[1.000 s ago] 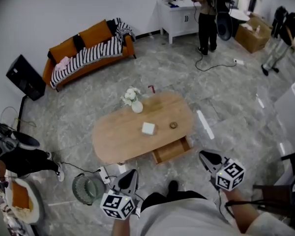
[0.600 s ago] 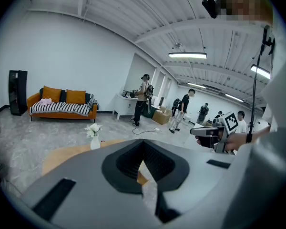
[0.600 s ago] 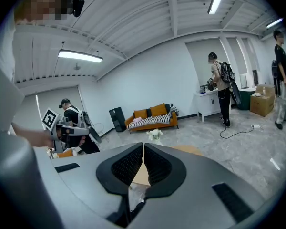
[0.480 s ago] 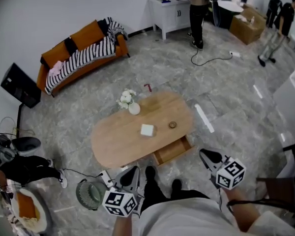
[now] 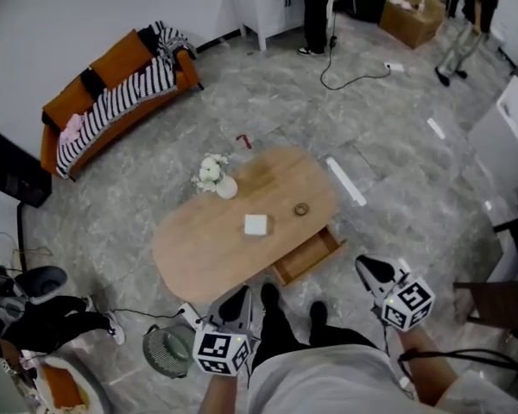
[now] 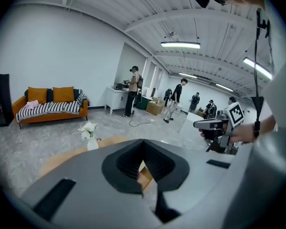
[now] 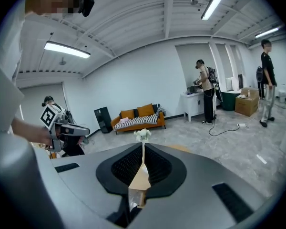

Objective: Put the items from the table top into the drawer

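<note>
- While the person stands at the near long side of the table (image 5: 194, 261), both tools hang over the floor, short of the tabletop and touching nothing.
- left gripper (image 5: 238, 299): jaws pressed together with nothing between them, as its own view confirms (image 6: 143, 173); marker cube faces up; just beside a floor fan (image 5: 164, 350).
- right gripper (image 5: 369, 270): jaws closed to a thin slit, empty (image 7: 142, 175); held near the drawer, on its right.
- drawer (image 5: 309, 253): pulled out of the table's near side, below the right half of the top.
- white box (image 5: 255, 224): square, flat on the tabletop near its middle.
- round item (image 5: 301, 209): small and ring-like, on the tabletop right of the white box and above the drawer; too small to identify.
- vase (image 5: 225, 187): upright, with white flowers, at the table's far edge.
- sofa (image 5: 112, 84): orange, draped with a striped blanket, against the far wall.
- people (image 5: 318, 11): standing at the room's far end by a white cabinet (image 5: 263, 3).
</note>
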`<state>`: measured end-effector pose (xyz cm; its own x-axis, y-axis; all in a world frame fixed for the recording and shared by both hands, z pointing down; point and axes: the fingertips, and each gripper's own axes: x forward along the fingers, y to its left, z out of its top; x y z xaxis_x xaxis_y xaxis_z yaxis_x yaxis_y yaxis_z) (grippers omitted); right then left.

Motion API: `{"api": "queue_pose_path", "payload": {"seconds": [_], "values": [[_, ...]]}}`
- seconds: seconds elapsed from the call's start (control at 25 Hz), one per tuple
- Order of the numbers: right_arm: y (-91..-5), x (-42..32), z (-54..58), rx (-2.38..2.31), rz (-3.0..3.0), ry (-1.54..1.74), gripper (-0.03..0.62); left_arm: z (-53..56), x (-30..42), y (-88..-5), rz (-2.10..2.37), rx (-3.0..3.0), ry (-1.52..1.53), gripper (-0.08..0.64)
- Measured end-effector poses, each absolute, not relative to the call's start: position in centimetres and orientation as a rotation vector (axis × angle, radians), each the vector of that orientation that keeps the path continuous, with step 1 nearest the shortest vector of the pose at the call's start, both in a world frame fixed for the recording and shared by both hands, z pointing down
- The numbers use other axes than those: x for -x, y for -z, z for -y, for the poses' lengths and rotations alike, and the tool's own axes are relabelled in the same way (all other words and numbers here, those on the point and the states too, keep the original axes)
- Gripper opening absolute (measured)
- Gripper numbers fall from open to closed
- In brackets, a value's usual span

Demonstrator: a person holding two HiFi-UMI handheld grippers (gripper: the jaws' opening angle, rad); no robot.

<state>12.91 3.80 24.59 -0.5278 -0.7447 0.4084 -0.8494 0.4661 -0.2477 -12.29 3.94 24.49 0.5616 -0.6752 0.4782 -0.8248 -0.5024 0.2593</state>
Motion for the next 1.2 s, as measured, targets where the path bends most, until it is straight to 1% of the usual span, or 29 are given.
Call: {"api": "queue_pose_path", "payload": {"seconds": [0.36, 0.8, 1.2], "values": [[-26.6, -9.3, -1.1, -1.397, 2.429, -0.646, 0.037, -0.1, 12.5, -29.4, 1.05, -2.346, -0.502, 0.0], [-32.5, -6.5, 0.5, -1.418, 2.384, -0.732, 0.037, 4.5, 13.8, -36.1, 0.981, -2.318, -0.546, 0.0], [-38.8, -4.3, 1.8, -1.423, 2.331, -0.823, 0.037, 6.6, 14.0, -44.2, 0.895, -2.218, -0.636, 0.0]]}}
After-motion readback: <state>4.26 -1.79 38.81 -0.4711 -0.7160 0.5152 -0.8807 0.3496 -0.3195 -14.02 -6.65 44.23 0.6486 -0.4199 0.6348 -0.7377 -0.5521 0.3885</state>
